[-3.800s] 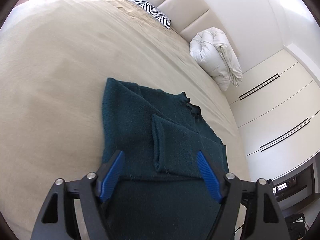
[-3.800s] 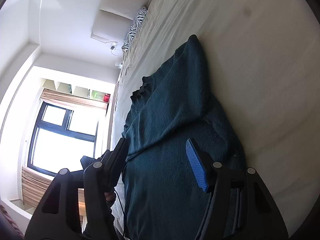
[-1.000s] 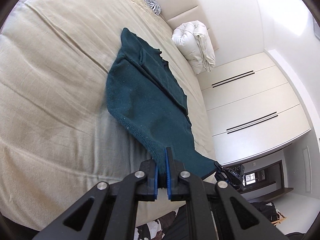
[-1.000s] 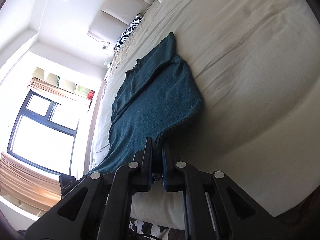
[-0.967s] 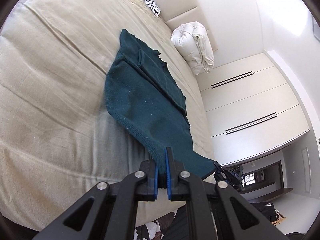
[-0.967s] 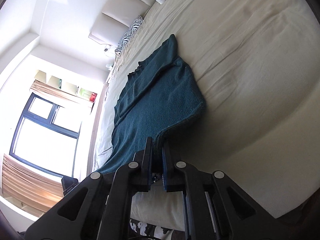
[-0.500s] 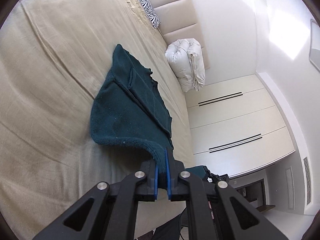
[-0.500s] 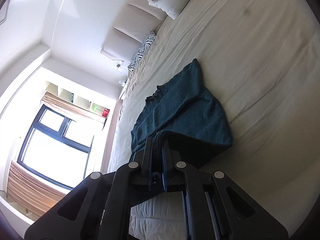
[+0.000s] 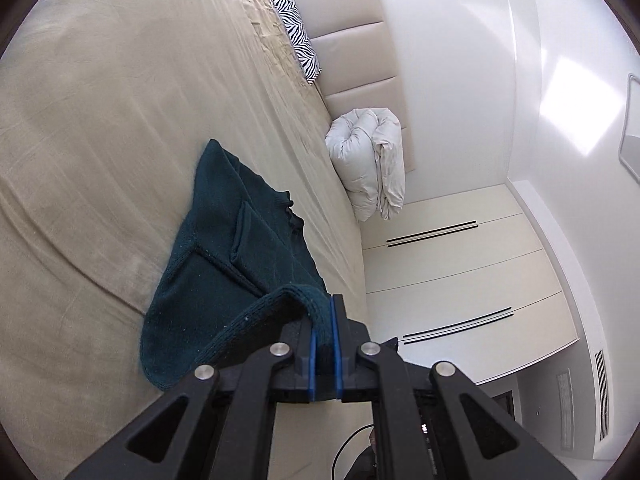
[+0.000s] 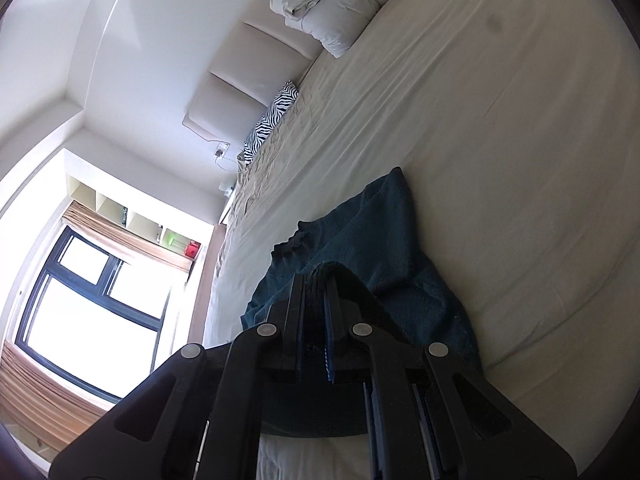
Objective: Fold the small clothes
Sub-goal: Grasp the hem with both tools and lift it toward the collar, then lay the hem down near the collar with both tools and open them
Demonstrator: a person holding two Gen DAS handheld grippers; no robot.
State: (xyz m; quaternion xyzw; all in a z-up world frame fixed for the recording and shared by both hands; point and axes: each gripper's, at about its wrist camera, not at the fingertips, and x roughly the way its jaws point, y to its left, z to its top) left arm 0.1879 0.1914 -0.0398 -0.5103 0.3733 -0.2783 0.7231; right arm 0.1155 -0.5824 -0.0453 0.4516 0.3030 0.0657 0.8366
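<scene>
- A dark teal knitted sweater lay on the beige sheet of a bed, its neck end toward the headboard.
- The sweater's near hem was lifted off the sheet and curled back over the part that lay flat.
- The left gripper was clamped on that hem, with the ribbed edge pinched between its blue pads and only a narrow gap showing.
- The right gripper was likewise closed on the sweater, a bunch of the knit standing up between its fingers.
- In the right wrist view, the sweater spread out beyond the fingers, and more of it hung dark beneath the gripper's frame.
- A zebra-striped pillow sat against the headboard, well apart from the sweater.
- A folded white duvet leaned at the head end of the bed, near the wardrobe doors.
- A window with a dark frame and a tan blind showed in the right wrist view.
</scene>
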